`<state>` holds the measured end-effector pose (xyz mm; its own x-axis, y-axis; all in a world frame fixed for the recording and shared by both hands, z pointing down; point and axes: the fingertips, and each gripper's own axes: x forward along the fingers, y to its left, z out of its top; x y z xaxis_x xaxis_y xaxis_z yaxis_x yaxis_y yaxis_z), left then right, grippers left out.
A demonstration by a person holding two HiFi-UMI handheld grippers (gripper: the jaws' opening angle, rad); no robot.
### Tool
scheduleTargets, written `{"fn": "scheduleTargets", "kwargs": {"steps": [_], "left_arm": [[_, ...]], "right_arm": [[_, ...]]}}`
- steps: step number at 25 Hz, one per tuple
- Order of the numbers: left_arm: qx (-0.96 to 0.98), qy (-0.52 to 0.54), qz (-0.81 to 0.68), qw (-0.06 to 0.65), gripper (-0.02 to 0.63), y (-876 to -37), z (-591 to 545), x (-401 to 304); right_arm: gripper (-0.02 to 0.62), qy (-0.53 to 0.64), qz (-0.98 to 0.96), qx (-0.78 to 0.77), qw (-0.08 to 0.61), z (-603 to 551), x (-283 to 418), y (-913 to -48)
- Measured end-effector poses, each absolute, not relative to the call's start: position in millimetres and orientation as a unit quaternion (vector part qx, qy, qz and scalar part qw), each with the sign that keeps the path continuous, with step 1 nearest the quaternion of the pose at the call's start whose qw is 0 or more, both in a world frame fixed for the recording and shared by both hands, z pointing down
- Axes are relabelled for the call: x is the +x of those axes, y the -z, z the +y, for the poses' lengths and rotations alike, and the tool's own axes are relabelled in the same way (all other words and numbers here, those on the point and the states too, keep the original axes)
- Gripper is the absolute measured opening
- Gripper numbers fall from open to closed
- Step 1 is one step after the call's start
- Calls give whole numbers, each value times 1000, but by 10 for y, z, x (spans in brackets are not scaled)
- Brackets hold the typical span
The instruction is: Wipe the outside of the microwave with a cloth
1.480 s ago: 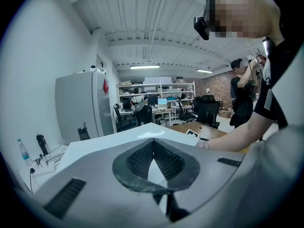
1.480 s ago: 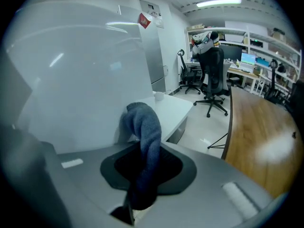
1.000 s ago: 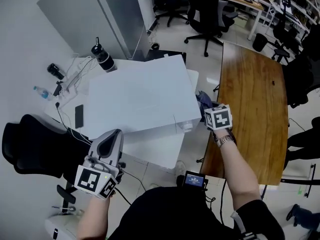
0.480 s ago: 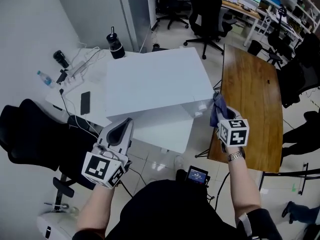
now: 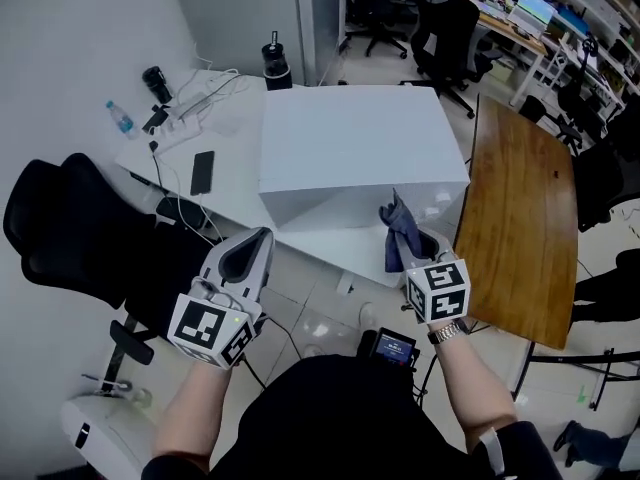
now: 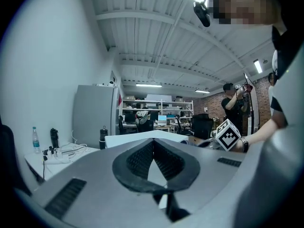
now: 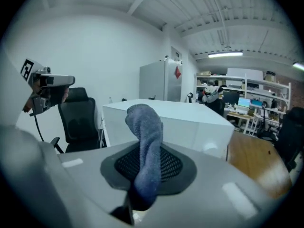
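Near microwave [image 5: 350,148], clamped blue cloth [image 5: 400,232]

The right gripper [image 5: 418,251] is holding a blue cloth [image 5: 400,234] up against the white microwave's [image 5: 350,143] front corner, while the closed left gripper [image 5: 258,242] is hovering well apart.

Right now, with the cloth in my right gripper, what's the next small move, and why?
Probably ease the right gripper forward until the cloth presses the microwave's near side: the cloth is gripped but seems short of that face.
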<state>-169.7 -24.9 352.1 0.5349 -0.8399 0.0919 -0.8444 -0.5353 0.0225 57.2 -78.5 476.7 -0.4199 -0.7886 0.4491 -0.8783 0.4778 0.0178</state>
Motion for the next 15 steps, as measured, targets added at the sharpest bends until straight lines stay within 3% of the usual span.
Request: {"fn": "scheduleTargets", "kwargs": {"steps": [8, 15], "left_arm": [[847, -41, -529, 31, 5, -3522, 110, -2266], [824, -50, -564, 36, 5, -3584, 317, -2683]], "right_arm": [[66, -63, -893, 396, 202, -688, -790, -4961], [66, -45, -907, 360, 211, -768, -1533, -5185]]}}
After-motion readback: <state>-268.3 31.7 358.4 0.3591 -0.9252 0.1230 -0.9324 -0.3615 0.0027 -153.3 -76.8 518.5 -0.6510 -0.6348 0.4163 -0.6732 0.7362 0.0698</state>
